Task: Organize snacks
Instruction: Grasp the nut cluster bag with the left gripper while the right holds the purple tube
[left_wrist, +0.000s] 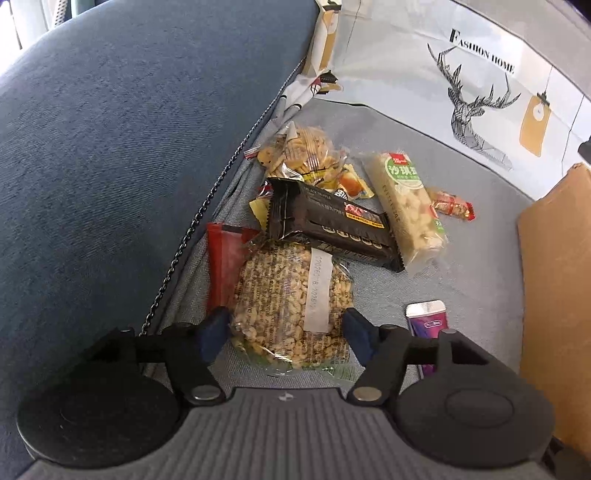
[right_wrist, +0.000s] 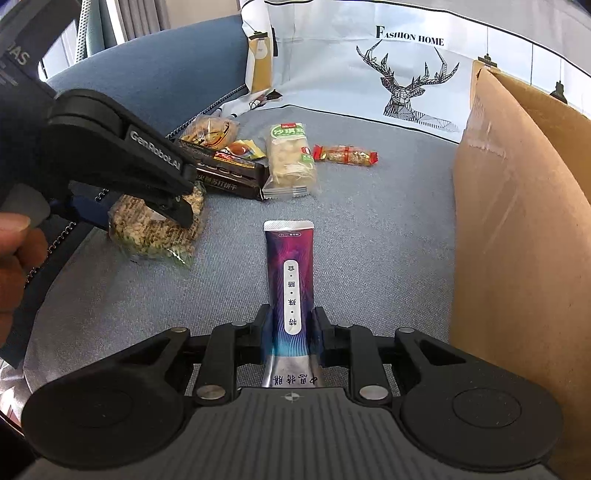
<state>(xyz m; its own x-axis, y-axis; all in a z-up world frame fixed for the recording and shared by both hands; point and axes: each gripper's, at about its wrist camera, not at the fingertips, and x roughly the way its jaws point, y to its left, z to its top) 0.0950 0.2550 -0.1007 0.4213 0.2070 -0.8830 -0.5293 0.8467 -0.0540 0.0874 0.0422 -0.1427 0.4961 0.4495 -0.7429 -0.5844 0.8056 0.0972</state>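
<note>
A round clear packet of nut cake (left_wrist: 291, 295) lies on the grey seat (left_wrist: 461, 258). My left gripper (left_wrist: 286, 328) has its blue pads against both sides of the packet and is shut on it. In the right wrist view one left finger (right_wrist: 173, 206) lies over the same packet (right_wrist: 147, 236). My right gripper (right_wrist: 291, 325) is shut on the lower end of a long purple packet (right_wrist: 290, 266), which points away from it just above the seat. The purple packet's top end (left_wrist: 428, 317) also shows at the right of the left gripper.
Behind the round packet lie a black biscuit bar (left_wrist: 332, 229), a red packet (left_wrist: 225, 258), a white-green sachima bar (left_wrist: 406, 206), a clear cracker bag (left_wrist: 303, 151) and a red-ended bar (left_wrist: 450, 206). A cardboard box (right_wrist: 517, 221) stands at the right. A deer-print pillow (right_wrist: 406, 74) lines the back.
</note>
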